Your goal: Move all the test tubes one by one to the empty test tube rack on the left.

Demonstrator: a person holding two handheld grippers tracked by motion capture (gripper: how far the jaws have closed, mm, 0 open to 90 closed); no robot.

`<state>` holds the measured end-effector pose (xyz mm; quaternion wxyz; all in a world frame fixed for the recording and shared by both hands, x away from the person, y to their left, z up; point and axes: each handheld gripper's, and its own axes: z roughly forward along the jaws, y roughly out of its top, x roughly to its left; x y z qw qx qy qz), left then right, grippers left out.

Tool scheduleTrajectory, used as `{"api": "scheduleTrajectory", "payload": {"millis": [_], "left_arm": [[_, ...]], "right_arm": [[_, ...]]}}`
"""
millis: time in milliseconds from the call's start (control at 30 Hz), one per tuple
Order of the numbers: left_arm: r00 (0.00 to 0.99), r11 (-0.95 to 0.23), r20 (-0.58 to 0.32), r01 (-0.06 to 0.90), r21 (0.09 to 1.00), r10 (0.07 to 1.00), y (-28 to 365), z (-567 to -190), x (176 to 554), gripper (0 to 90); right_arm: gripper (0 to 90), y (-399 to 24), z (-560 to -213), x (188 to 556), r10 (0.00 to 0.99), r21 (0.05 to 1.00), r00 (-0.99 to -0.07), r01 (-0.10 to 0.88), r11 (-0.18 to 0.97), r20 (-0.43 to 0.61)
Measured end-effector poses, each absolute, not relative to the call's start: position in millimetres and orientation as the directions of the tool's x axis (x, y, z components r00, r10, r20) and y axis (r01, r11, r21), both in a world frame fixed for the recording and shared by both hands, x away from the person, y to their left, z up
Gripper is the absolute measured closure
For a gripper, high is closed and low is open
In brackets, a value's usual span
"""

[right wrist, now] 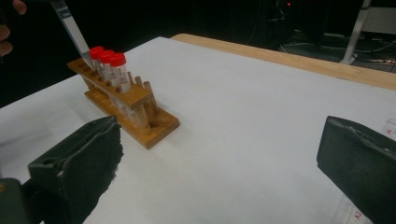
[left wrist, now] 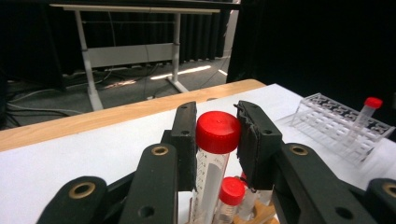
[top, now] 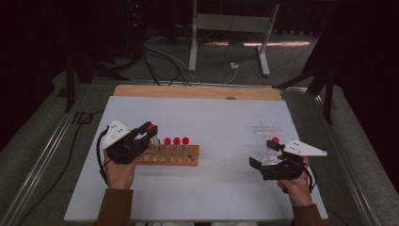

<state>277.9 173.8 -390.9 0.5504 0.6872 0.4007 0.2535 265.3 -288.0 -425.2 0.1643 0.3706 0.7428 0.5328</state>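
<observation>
Tube (left wrist: 215, 154) over white tabletop (top: 211, 117); dark room.

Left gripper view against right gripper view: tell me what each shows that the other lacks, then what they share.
The left gripper view alone: the left gripper shut on a red-capped tube, and a clear plastic rack holding one capped tube.

The right gripper view alone: the right gripper with its jaws wide apart and nothing between them, and the whole wooden rack with three tubes standing in it.

Shared: the white tabletop and its wooden far edge.
</observation>
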Motion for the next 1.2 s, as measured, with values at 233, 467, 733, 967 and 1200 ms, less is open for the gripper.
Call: {"api": "scheduleTrajectory", "payload": {"millis": [233, 467, 733, 967, 1200], "left_arm": [[0.547, -0.08, -0.093, 0.284, 0.956, 0.832, 173.4, -396.6, 280.8, 70.9], [0.545, -0.088, -0.1, 0.308, 0.947, 0.833, 170.7, -406.0, 282.6, 70.9], [0.541, -0.119, -0.087, 0.334, 0.935, 0.836, 166.9, -417.9, 282.5, 70.9], [0.535, -0.123, -0.102, 0.367, 0.922, 0.839, 166.6, -430.8, 284.2, 70.8], [0.526, -0.121, -0.11, 0.386, 0.915, 0.843, 168.1, -438.4, 283.8, 70.8]], "right_arm": [[0.0, -287.7, -425.7, 265.7, 0.724, 0.913, -0.674, 0.375, 0.163, 0.148], [0.0, -289.8, -424.9, 265.4, 0.726, 0.914, -0.671, 0.374, 0.158, 0.149], [0.0, -292.1, -423.3, 264.7, 0.727, 0.917, -0.67, 0.37, 0.152, 0.15], [0.0, -293.2, -423.1, 264.4, 0.727, 0.917, -0.67, 0.37, 0.149, 0.152], [0.0, -293.6, -423.3, 264.5, 0.726, 0.917, -0.671, 0.369, 0.151, 0.151]]}}
